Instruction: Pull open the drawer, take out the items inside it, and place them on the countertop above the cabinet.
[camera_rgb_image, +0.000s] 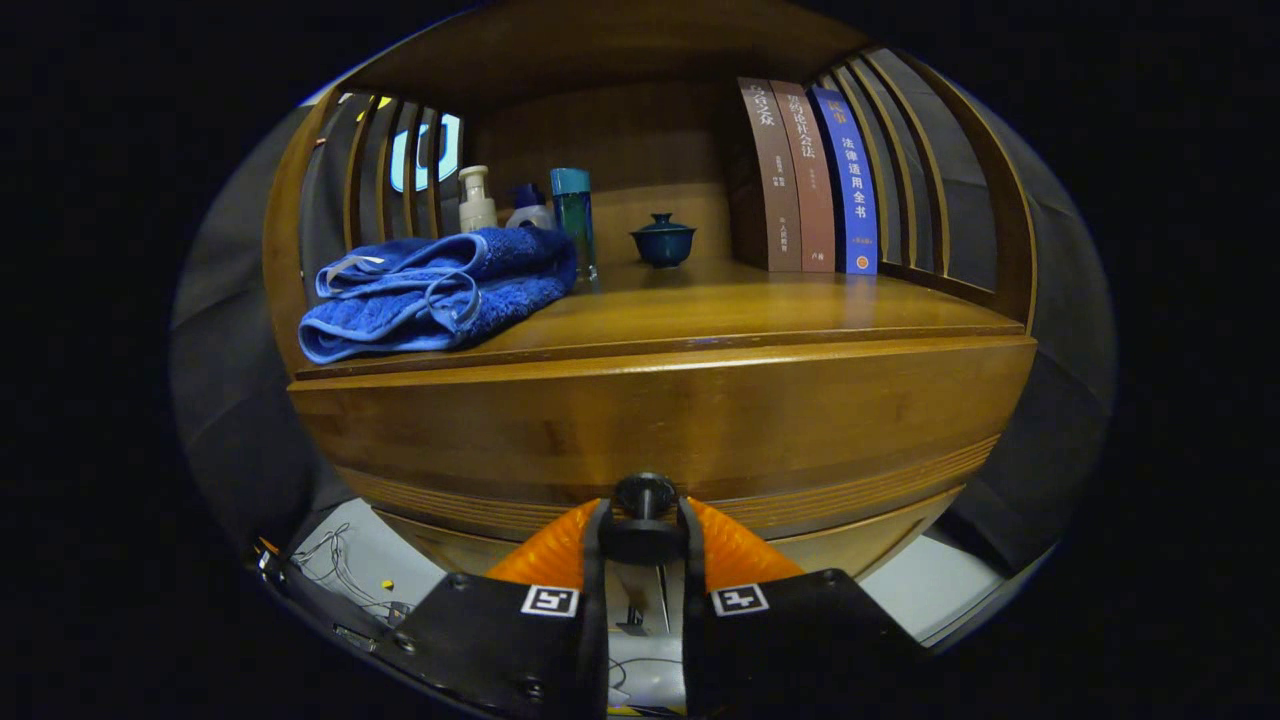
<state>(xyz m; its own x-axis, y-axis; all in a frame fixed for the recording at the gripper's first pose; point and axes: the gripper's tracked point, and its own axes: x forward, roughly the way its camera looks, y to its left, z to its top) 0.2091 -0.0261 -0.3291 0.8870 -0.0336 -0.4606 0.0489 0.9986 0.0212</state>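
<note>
Glossy varnished wood is seen on the cabinet (660, 420) and worktop (740, 300), rough terry cloth on the towel (440, 290), a dark knob (645, 497) clamped between the jaws.

Three upright books stand on the wooden shelf. The brown-spined book (765, 175) reads "乌合之众". The blue-spined book (850, 180) reads "法律适用全书". The reddish-brown book (810, 175) between them has a title too unclear to read. Two square black-and-white coded markers (549, 600) sit on the gripper (645, 522), whose fingers clamp the dark round drawer knob (645, 493).

Tool (644, 520) fingers clamped on knob (644, 495)
</note>
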